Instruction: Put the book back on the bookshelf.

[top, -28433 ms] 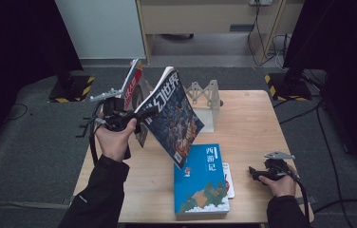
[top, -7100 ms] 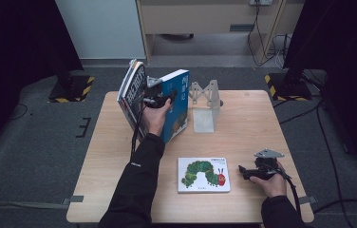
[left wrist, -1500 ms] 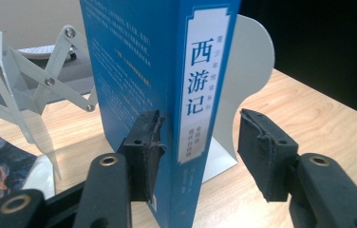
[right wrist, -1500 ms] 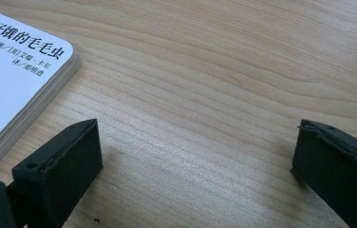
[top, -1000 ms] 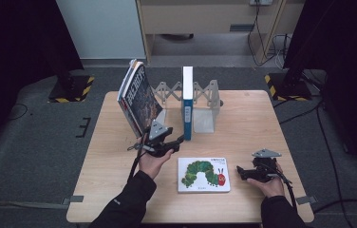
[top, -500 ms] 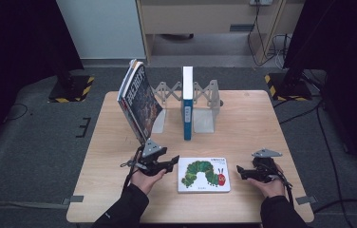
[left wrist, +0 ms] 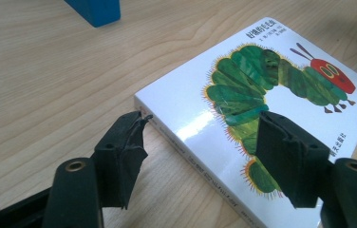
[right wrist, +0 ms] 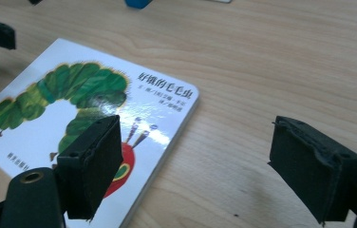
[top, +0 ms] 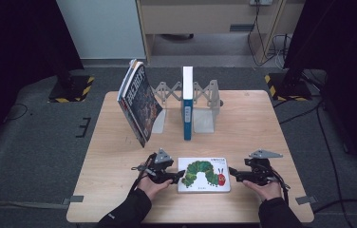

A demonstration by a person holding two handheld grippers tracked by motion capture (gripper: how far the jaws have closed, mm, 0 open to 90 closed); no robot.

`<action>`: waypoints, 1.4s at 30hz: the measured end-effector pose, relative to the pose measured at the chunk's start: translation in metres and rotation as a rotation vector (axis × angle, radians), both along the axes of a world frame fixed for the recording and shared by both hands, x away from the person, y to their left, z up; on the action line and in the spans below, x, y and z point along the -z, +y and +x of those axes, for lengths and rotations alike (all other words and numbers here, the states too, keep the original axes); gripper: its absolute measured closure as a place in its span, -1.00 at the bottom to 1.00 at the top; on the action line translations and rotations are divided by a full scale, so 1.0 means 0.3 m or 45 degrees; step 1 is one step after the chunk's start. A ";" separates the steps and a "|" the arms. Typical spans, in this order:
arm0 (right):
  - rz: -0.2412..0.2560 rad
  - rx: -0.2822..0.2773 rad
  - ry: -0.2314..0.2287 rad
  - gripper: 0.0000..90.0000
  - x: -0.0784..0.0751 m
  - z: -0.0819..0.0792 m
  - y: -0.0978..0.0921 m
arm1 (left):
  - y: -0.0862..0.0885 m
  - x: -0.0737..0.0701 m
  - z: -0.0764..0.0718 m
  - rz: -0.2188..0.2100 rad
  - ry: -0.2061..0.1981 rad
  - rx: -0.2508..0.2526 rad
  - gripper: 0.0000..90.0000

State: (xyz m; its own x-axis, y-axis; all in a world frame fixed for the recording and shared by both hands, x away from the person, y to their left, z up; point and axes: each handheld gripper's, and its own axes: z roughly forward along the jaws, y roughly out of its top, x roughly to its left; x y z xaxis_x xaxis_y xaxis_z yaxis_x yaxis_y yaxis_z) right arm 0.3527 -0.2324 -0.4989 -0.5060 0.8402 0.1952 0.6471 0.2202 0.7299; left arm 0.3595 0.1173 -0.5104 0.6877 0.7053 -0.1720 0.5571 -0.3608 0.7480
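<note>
A white board book with a green caterpillar [top: 204, 175] lies flat near the table's front edge. My left gripper [top: 178, 175] is open at its left edge. In the left gripper view, the gripper [left wrist: 205, 156] straddles the book [left wrist: 191, 111]: one jaw hangs over the cover, the other over bare wood beside the spine. My right gripper [top: 234, 174] is open at the book's right edge. In the right gripper view, the gripper [right wrist: 202, 166] has one jaw over the book [right wrist: 72, 102] and the other over the table.
A metal expanding rack [top: 206, 95] stands at the back middle with a blue book [top: 187, 102] upright in it. A magazine [top: 138, 102] leans at the rack's left end. Bare wood lies left and right of the hands.
My left gripper has drawn back from the rack toward the table's front and settled at the caterpillar book's left edge. The right gripper has barely moved.
</note>
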 end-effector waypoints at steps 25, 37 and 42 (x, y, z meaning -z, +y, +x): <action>0.002 -0.117 0.111 -0.26 0.051 0.021 0.092 | -0.016 0.085 0.021 -0.024 0.020 0.041 -0.79; 0.047 -0.135 0.156 -0.20 0.063 0.028 0.108 | -0.031 0.083 0.014 -0.004 0.031 0.031 -0.95; 0.051 -0.139 0.165 -0.23 0.066 0.028 0.114 | -0.037 0.067 0.003 -0.020 0.077 0.049 -0.60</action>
